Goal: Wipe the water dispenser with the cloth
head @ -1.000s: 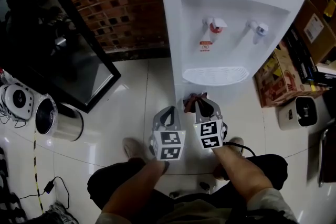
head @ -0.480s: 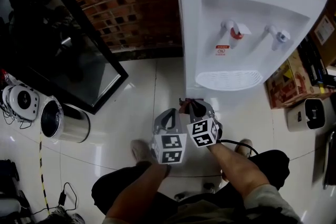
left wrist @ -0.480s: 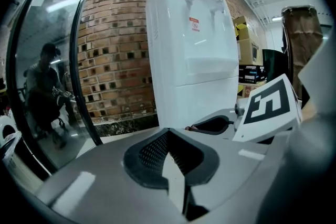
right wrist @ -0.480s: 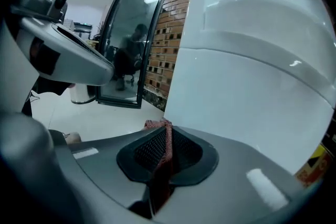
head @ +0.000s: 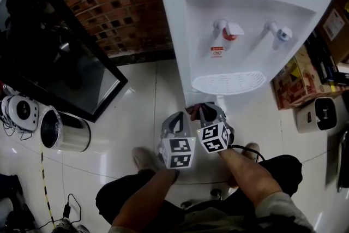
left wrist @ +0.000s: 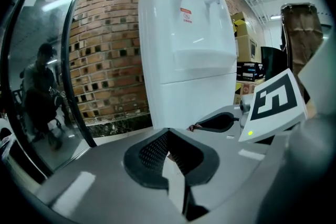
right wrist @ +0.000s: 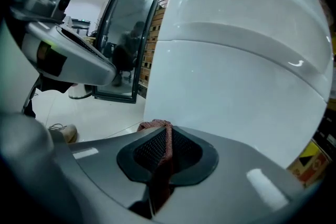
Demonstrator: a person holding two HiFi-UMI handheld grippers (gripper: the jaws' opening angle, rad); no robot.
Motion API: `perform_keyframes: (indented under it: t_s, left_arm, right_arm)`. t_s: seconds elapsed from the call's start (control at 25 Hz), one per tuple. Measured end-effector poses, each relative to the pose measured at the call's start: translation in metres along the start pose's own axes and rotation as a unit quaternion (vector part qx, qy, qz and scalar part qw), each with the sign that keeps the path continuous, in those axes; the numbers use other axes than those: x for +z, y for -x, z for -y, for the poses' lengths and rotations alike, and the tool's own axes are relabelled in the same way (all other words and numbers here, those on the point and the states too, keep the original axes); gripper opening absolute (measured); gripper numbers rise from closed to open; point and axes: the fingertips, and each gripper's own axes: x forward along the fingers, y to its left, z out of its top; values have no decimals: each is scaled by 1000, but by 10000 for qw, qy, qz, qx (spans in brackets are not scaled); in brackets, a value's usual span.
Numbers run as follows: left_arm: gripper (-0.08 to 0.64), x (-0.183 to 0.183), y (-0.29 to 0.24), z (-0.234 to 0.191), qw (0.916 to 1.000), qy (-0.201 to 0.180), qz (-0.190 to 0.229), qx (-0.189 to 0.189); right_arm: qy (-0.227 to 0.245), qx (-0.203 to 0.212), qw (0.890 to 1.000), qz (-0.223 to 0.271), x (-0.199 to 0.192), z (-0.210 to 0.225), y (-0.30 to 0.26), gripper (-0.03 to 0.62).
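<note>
The white water dispenser (head: 240, 3) stands against the brick wall, with a red tap (head: 227, 31), a blue tap (head: 278, 33) and a drip tray (head: 229, 82). My right gripper (head: 206, 112) is shut on a reddish-brown cloth (head: 195, 111), which it holds at the dispenser's lower front panel, just under the tray. In the right gripper view the cloth (right wrist: 164, 134) runs as a strip between the pads, close to the white panel (right wrist: 241, 76). My left gripper (head: 174, 120) hangs beside it on the left, shut and empty (left wrist: 167, 132), off the dispenser (left wrist: 184, 39).
A black-framed glass door (head: 82, 73) leans at the left. A steel bin (head: 62, 131) and a round white device (head: 20, 109) stand on the glossy floor. Cardboard boxes (head: 297, 79) and a white appliance (head: 319, 114) crowd the dispenser's right side. Cables (head: 49, 199) lie at the lower left.
The right gripper has sunk a little with the cloth along the dispenser's lower front. The left gripper has stayed beside it. The head view has swung sideways and back.
</note>
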Motion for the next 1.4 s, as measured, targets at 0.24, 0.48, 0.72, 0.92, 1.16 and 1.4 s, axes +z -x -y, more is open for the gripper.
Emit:
perform_keyframes:
  t_s: [0.24,0.48,0.72,0.92,1.16,1.4]
  left_arm:
    - [0,20,-16,59,9989,-61,133,-436]
    - [0,36,-26,110,9971,-65,234,-721]
    - [0,32,-29,145,9961,-113,126,-865]
    - [0,34,-35,167,9951,-84,115,-976]
    - [0,44,-38,191,9928,-4,192,-1186]
    - [0,43,-39,196,9924,-41,181,-1213]
  right_arm:
    - [-470,-569,9970,-220,-32,64,25,46]
    - [-961,-1178,9877,-367,-64,133,53,46]
    - [-968,-1198,9874,-376,-71,152,62,44]
    - [-1047,-1271,9858,-339,-74,164,67,44]
    - [-1440,-1663,9747,-402,-87,198,78,44]
    - [-1464,-1617,9751,-397,-87,202,78,44]
